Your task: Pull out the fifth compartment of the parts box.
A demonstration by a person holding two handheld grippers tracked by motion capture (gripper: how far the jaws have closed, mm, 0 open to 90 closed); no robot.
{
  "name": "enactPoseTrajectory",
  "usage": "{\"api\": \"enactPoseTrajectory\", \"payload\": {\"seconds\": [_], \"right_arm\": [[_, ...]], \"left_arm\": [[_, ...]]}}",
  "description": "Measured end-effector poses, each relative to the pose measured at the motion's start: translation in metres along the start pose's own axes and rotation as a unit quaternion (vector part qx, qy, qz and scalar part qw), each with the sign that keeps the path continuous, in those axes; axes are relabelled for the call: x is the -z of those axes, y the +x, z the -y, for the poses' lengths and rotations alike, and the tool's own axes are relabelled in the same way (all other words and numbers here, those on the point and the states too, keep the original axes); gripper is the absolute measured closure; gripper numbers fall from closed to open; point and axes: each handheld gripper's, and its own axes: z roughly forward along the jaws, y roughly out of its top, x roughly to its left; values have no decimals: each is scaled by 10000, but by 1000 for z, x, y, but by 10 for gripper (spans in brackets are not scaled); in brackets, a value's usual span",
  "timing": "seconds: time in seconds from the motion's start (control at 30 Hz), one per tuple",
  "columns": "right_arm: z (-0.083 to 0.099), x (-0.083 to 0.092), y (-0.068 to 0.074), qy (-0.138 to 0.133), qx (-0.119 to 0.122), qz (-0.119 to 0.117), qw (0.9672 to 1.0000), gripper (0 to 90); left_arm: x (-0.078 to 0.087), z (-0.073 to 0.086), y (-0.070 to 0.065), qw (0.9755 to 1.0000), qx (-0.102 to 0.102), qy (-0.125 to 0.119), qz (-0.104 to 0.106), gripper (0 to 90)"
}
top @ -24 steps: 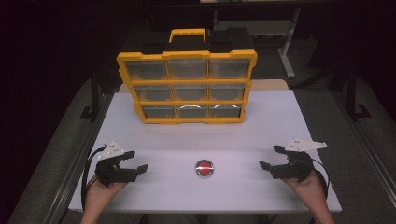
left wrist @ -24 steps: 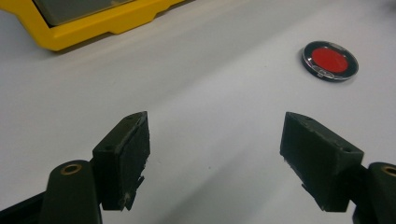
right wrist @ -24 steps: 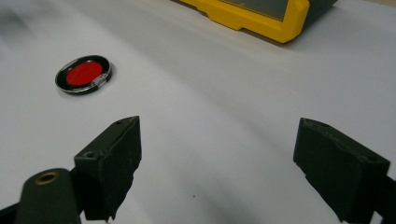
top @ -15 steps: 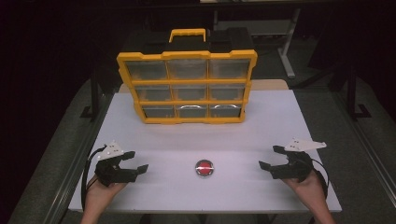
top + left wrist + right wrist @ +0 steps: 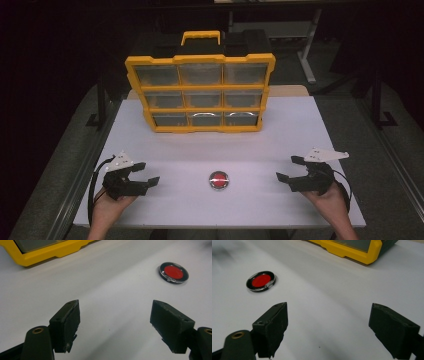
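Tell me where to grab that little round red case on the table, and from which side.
Grip the round red case across its rim, coming straight down from above. It lies flat on the table, low and thin, so a level approach would probably find little edge to pinch. A small clear tab sticks out at its rim; set the jaws clear of it. Both the left gripper and right gripper are open and empty.

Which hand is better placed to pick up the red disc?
Hard to call, slightly the right. The disc lies on the table between both grippers. The right gripper and left gripper both stand open, empty and aimed inward; the right one looks marginally nearer.
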Motion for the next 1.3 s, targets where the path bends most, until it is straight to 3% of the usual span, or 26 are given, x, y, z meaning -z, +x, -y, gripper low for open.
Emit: {"api": "enactPoseTrajectory", "payload": {"seconds": [0.57, 0.6, 0.63, 0.8, 0.83, 0.97, 1.07, 1.13, 1.17, 1.2, 1.23, 1.27, 1.3], "right_arm": [[0, 4, 3, -62, -45, 11, 10000, 158], [0, 4, 3, -70, -41, 5, 10000, 158], [0, 4, 3, -72, -41, 1, 10000, 158], [-1, 4, 3, -61, -40, -20, 10000, 158], [-1, 4, 2, -66, -32, -22, 10000, 158], [-2, 4, 3, -29, -23, -34, 10000, 157], [-3, 3, 5, 5, 47, -78, 10000, 165], [-4, 3, 5, 11, 70, -77, 9999, 165], [-5, 2, 5, -20, 81, -91, 9999, 165], [-5, 1, 5, -19, 89, -94, 9999, 165], [-5, 1, 5, -8, 80, -99, 9999, 165], [-5, 1, 5, -8, 80, -99, 9999, 165], [-5, 1, 5, -14, 84, -104, 9999, 163]], "left_arm": [[-4, -7, -1, 9995, 64, -68, 294, 268], [-4, -10, 0, 9994, 4, -42, 347, 270], [-5, -11, -2, 9991, 67, -59, 405, 270], [-6, -15, -5, 9990, -18, 78, 444, 269], [-7, -16, -6, 9987, 65, 42, 500, 269], [-9, -25, -7, 9970, 213, -59, 744, 273], [-12, -34, -10, 9937, 484, -224, 988, 284], [-14, -36, -11, 9932, 483, -235, 1031, 288], [-17, -43, -11, 9913, 571, -302, 1149, 287], [-17, -43, -11, 9913, 571, -302, 1149, 288], [-20, -51, -11, 9880, 680, -419, 1321, 293], [-20, -51, -11, 9880, 680, -419, 1321, 312], [-21, -54, -11, 9859, 797, -437, 1407, 343]]}}
